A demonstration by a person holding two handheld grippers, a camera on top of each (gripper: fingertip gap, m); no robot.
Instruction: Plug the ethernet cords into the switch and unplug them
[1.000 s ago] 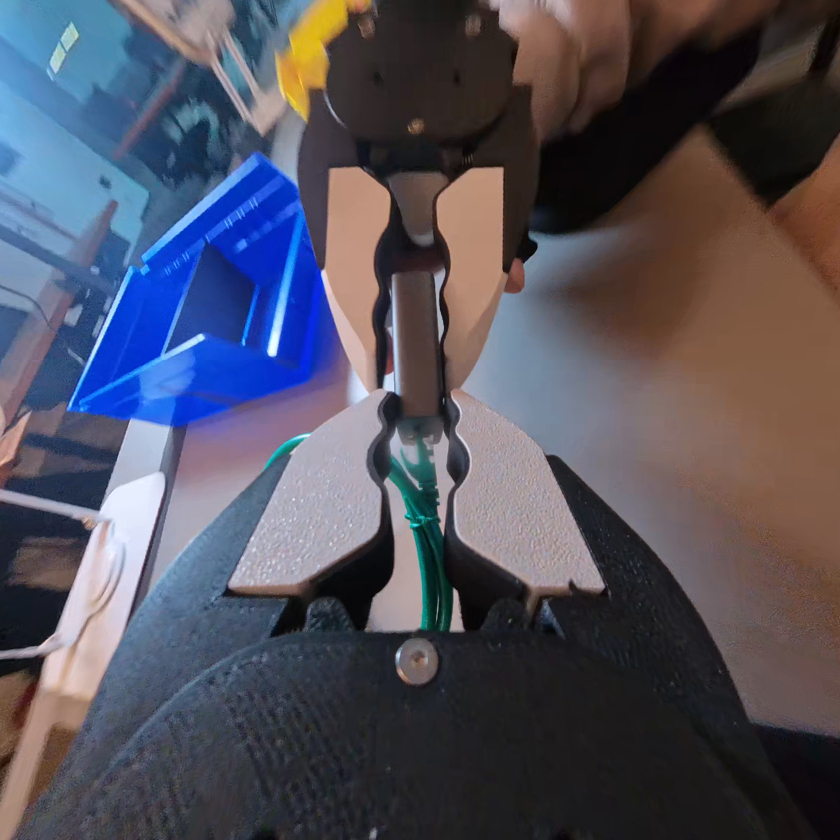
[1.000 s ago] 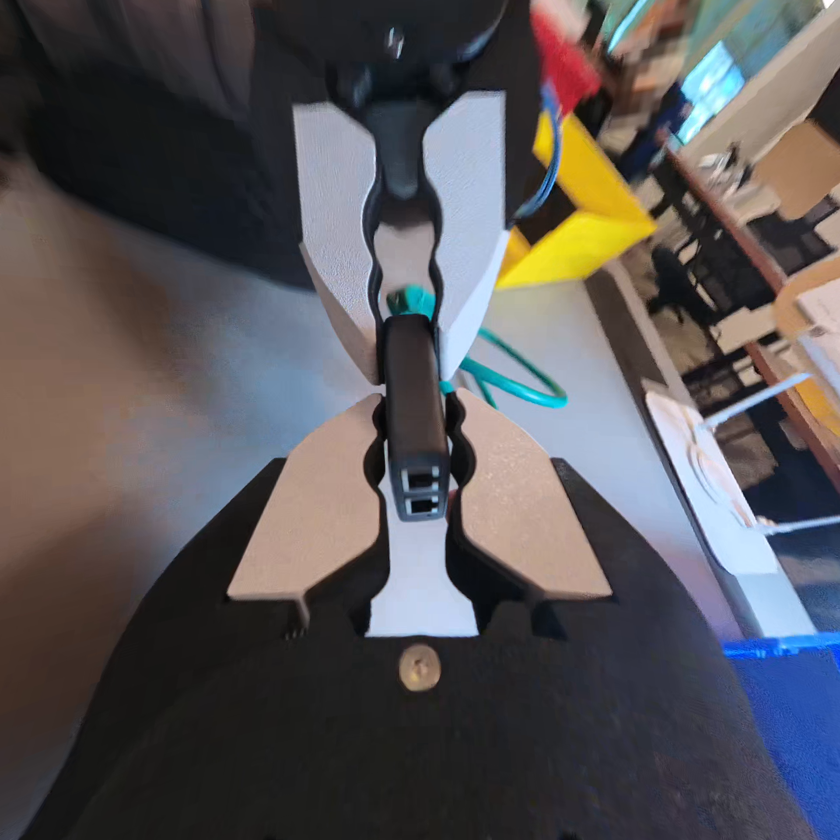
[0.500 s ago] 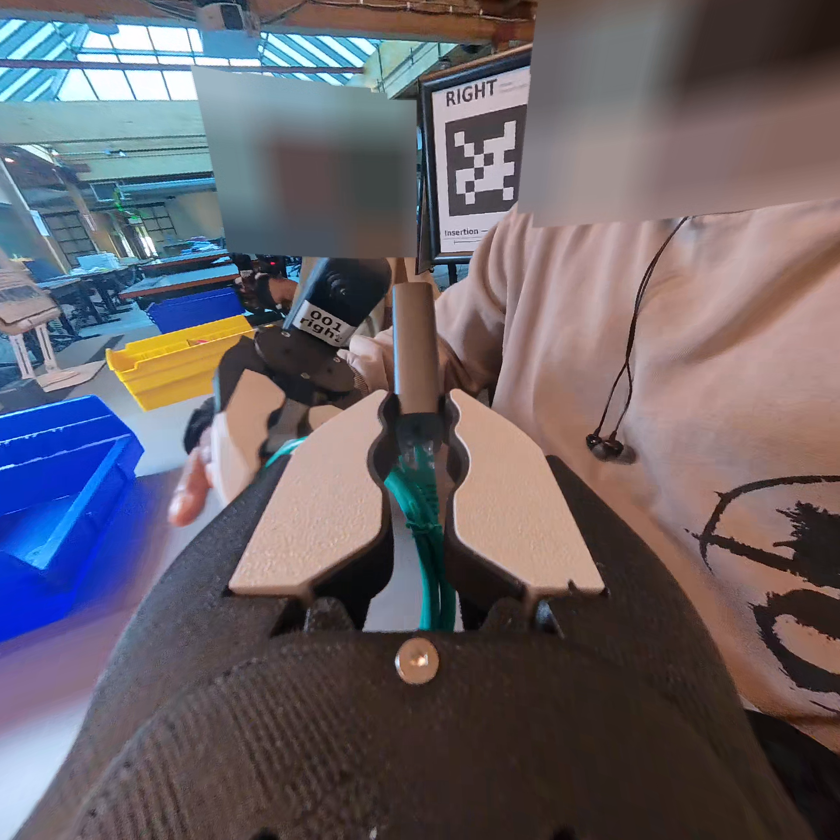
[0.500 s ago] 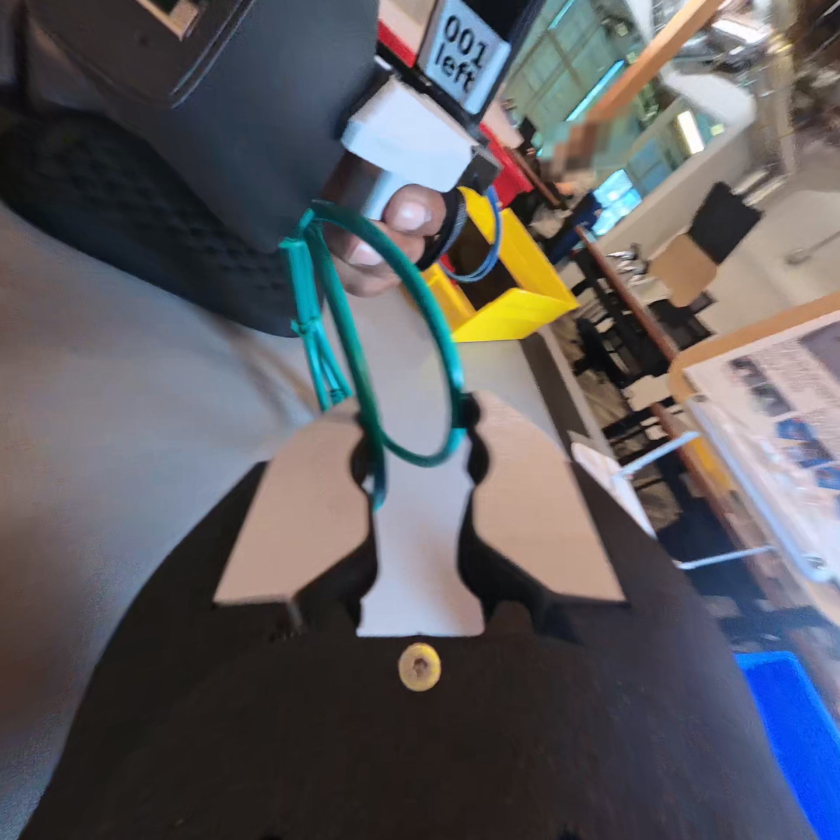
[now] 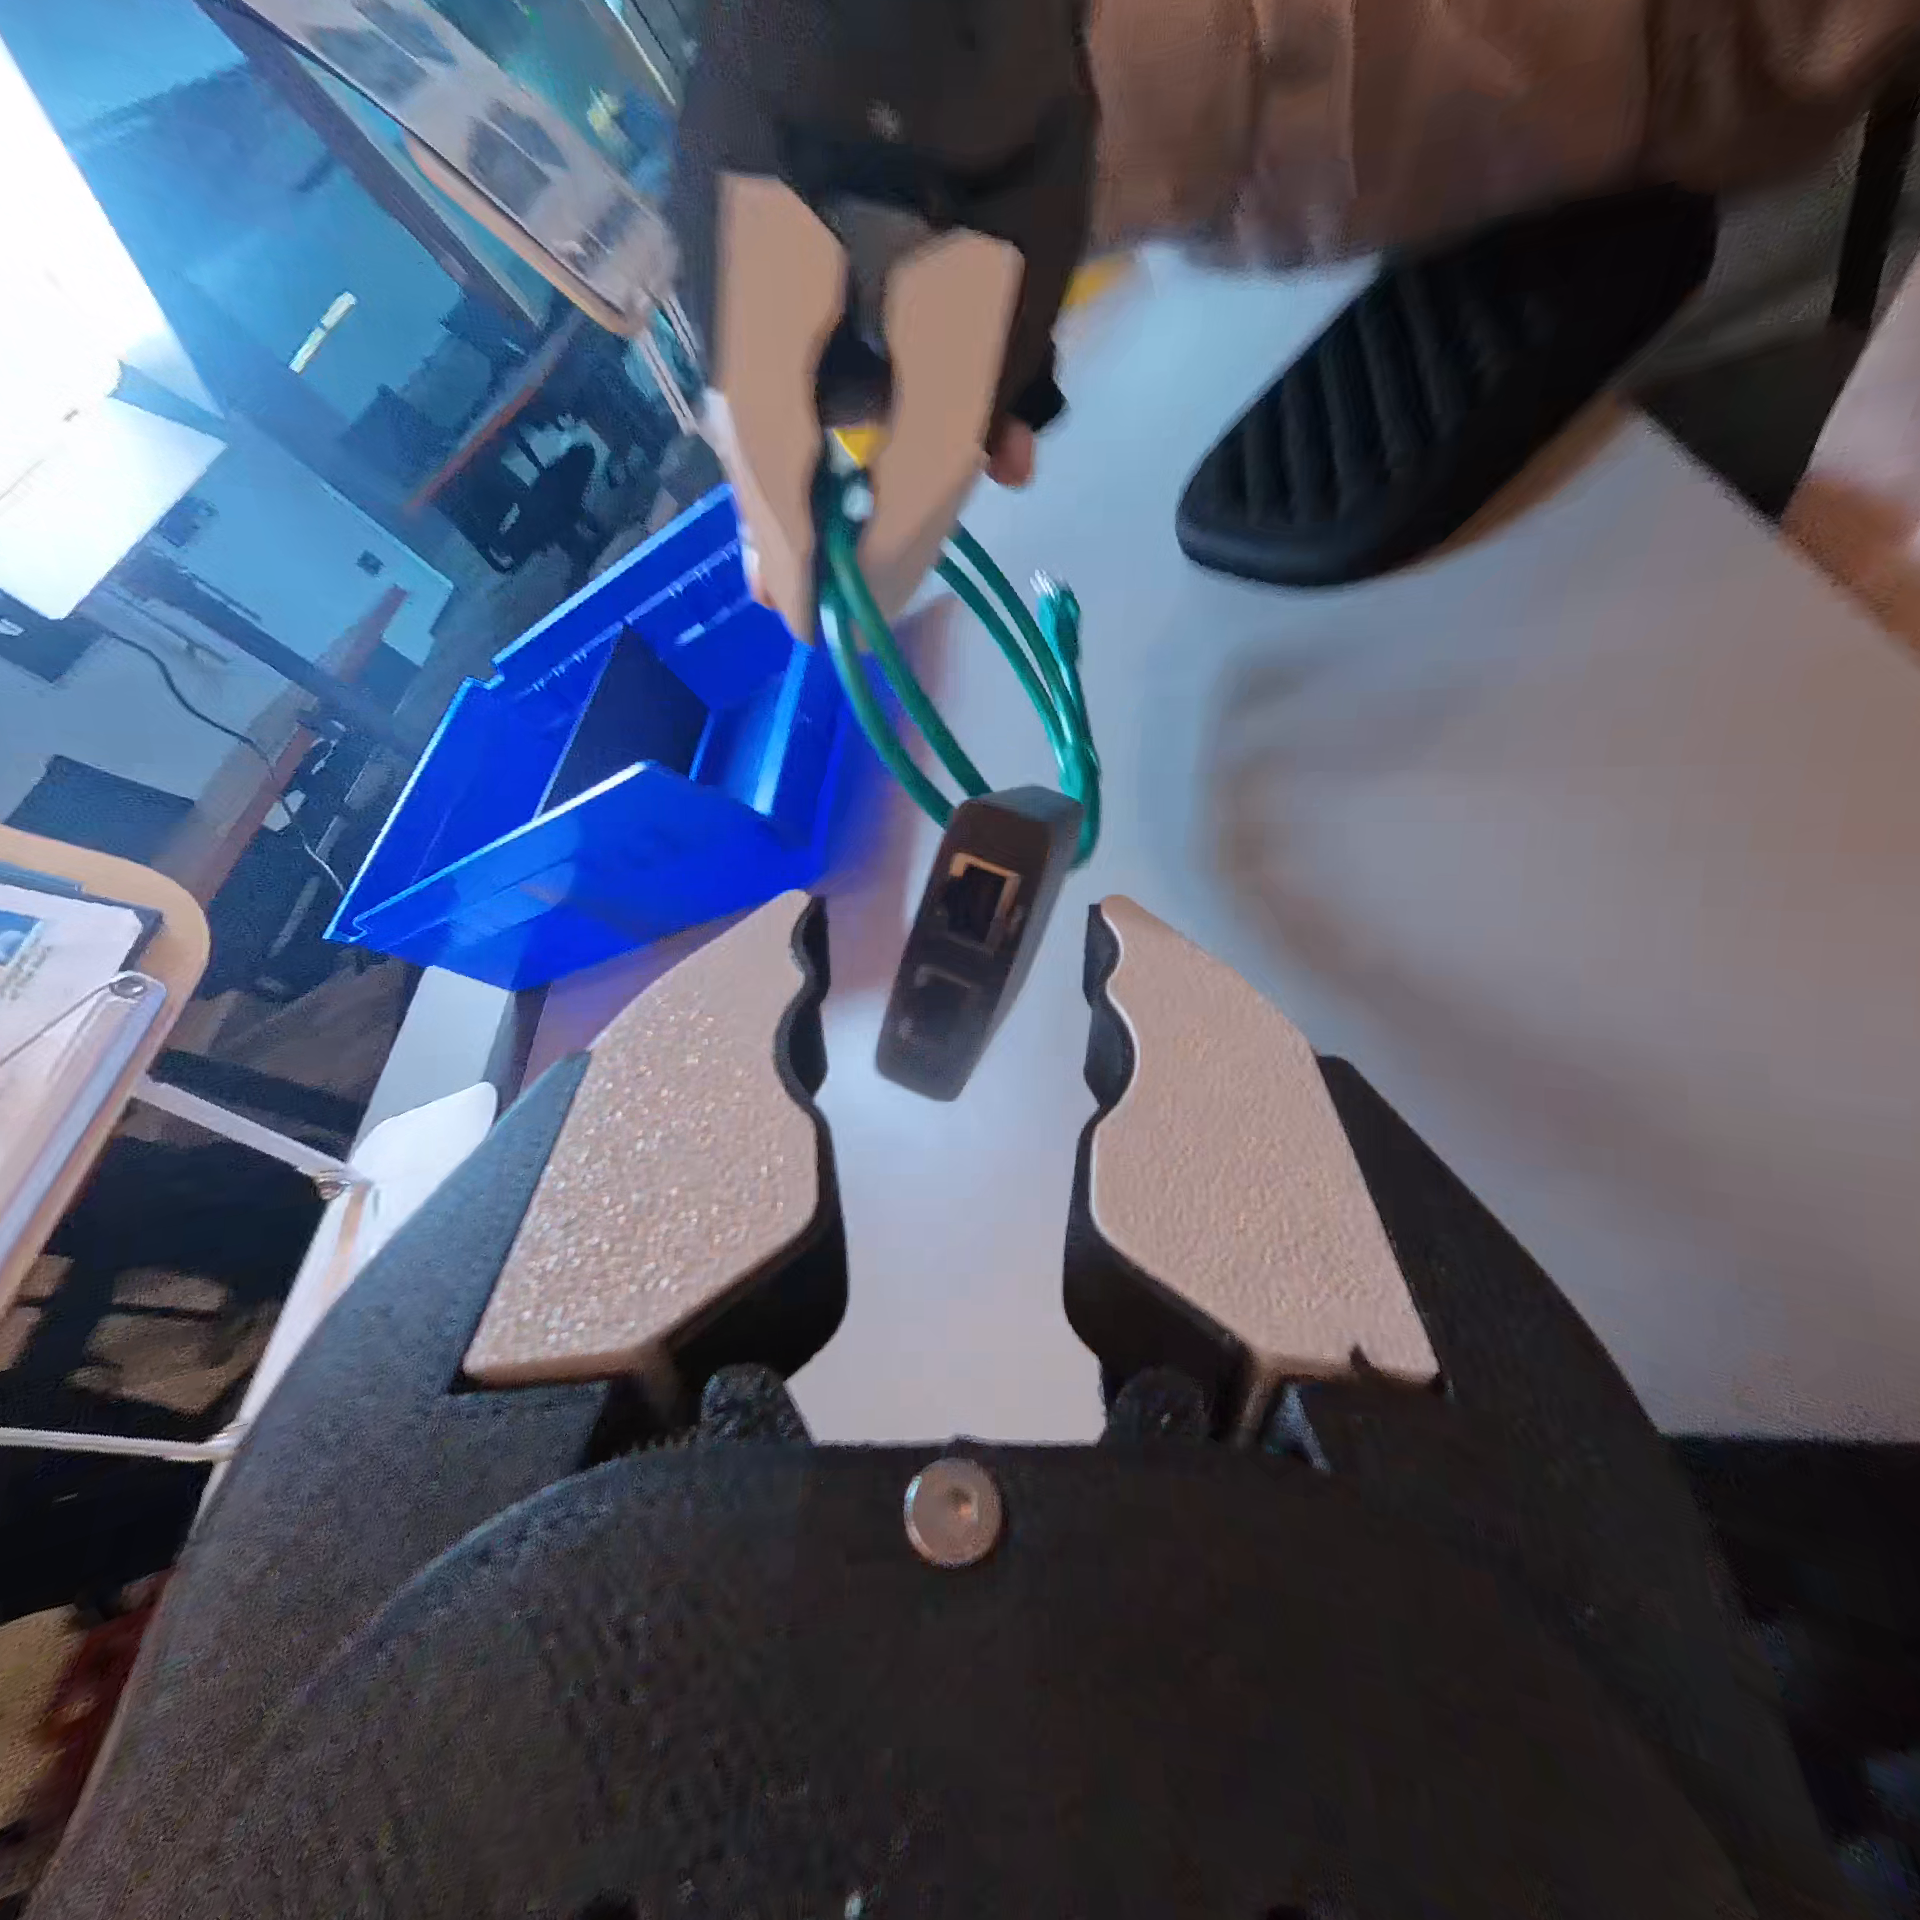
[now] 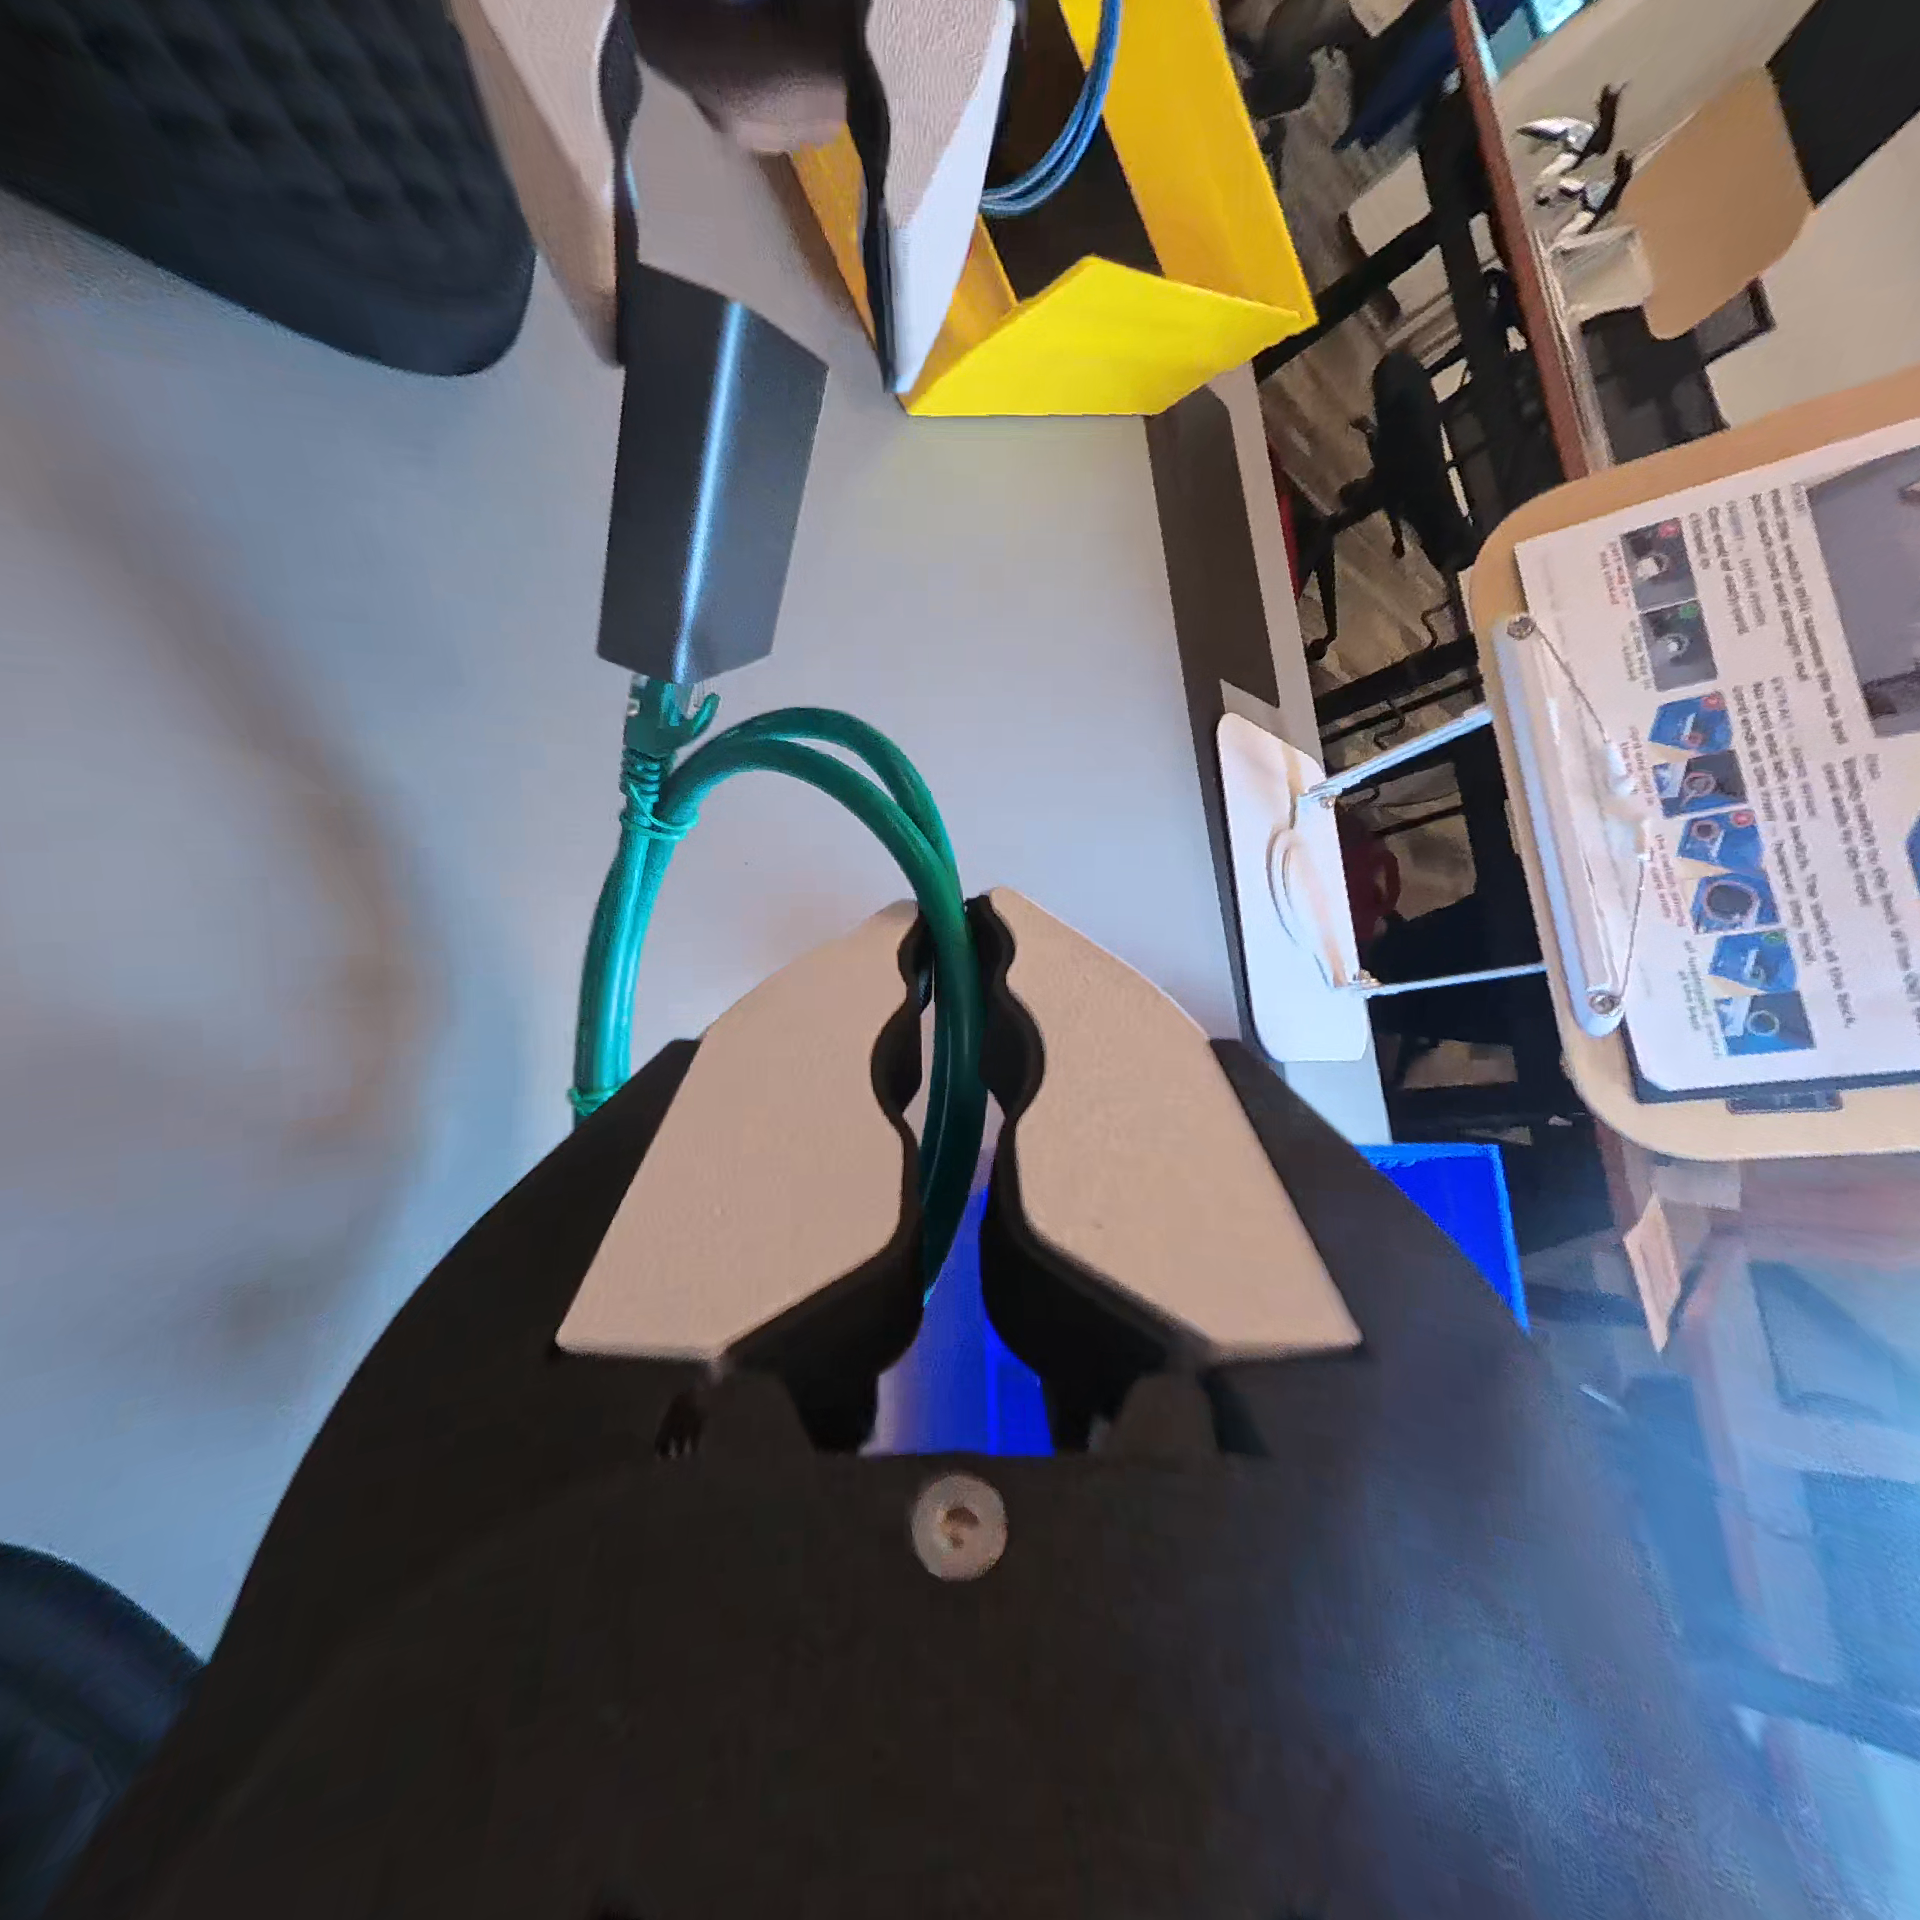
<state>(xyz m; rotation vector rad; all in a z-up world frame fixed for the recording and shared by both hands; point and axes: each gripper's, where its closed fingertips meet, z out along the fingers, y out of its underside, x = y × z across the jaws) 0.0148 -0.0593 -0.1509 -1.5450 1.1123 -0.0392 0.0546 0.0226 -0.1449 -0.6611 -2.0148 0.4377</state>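
Observation:
My left gripper (image 5: 951,925) is open, its fingers wide apart on either side of the black switch (image 5: 977,935), which shows two empty ports and touches neither finger. A green ethernet cord (image 5: 904,748) runs from the switch's far end up to my right gripper (image 5: 842,582). One loose plug (image 5: 1055,608) sticks out free. In the right wrist view my right gripper (image 6: 956,904) is shut on the green cord's loop (image 6: 894,821). The cord's other plug (image 6: 665,717) sits in the near end of the switch (image 6: 707,499). I cannot tell whether the switch rests on the table.
A blue bin (image 5: 623,810) stands at the table's left edge. A yellow bin (image 6: 1091,312) holds a blue cord (image 6: 1049,156). A black padded rest (image 5: 1434,395) lies at the back. A clipboard with a printed sheet (image 6: 1714,779) stands on a white stand (image 6: 1288,883) beside the table.
My left gripper has opened and let go of the switch and plug. My right gripper, open around the cord loop half a second ago, has shut on the cord. Both views have swung down to the table.

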